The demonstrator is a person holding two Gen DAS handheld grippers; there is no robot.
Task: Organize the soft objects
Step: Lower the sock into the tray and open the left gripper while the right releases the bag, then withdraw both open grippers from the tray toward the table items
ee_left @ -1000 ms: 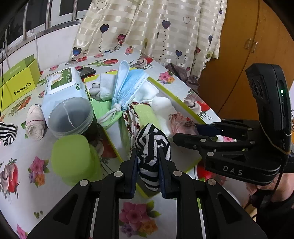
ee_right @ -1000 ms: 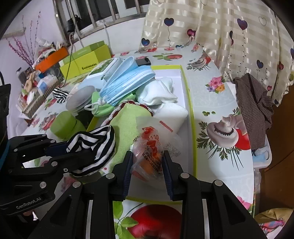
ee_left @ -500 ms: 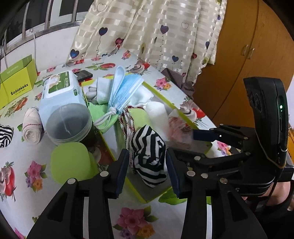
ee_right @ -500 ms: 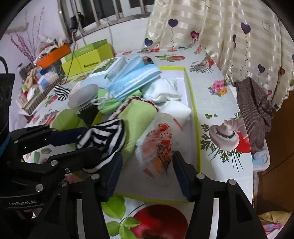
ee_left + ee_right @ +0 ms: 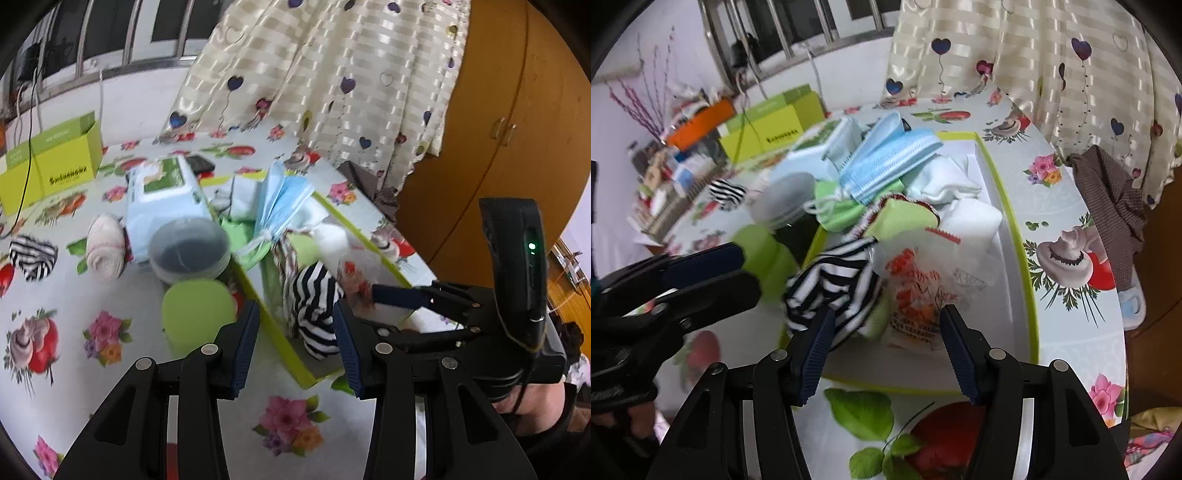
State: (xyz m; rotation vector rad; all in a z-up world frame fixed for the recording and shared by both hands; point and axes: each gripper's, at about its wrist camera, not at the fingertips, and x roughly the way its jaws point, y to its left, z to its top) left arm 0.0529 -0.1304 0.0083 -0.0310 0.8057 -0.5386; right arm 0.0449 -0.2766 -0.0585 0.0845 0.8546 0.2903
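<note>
A black-and-white striped sock (image 5: 314,310) (image 5: 831,288) lies at the near end of the green-rimmed white tray (image 5: 280,343) (image 5: 1023,258). My left gripper (image 5: 295,347) (image 5: 750,273) stands open just short of it, pads clear of the cloth. Right beside the sock a clear plastic packet with orange print (image 5: 916,291) rests in the tray. My right gripper (image 5: 886,350) (image 5: 384,302) is open, its fingers either side of the packet without pressing it. Blue face masks (image 5: 890,162), white cloths (image 5: 945,184) and a green cloth (image 5: 901,218) fill the tray's far part.
On the flowered tablecloth left of the tray stand a wet-wipes pack (image 5: 162,199), a grey-lidded tub (image 5: 188,247) and a green cup (image 5: 199,314). A rolled beige sock (image 5: 107,247), a second striped sock (image 5: 33,254) and yellow-green boxes (image 5: 55,166) lie further left. A brown checked cloth (image 5: 1108,192) hangs off the right edge.
Both grippers opened and let go: the left released the striped sock, the right the plastic packet, and both things now lie in the tray. The left gripper drew back a little.
</note>
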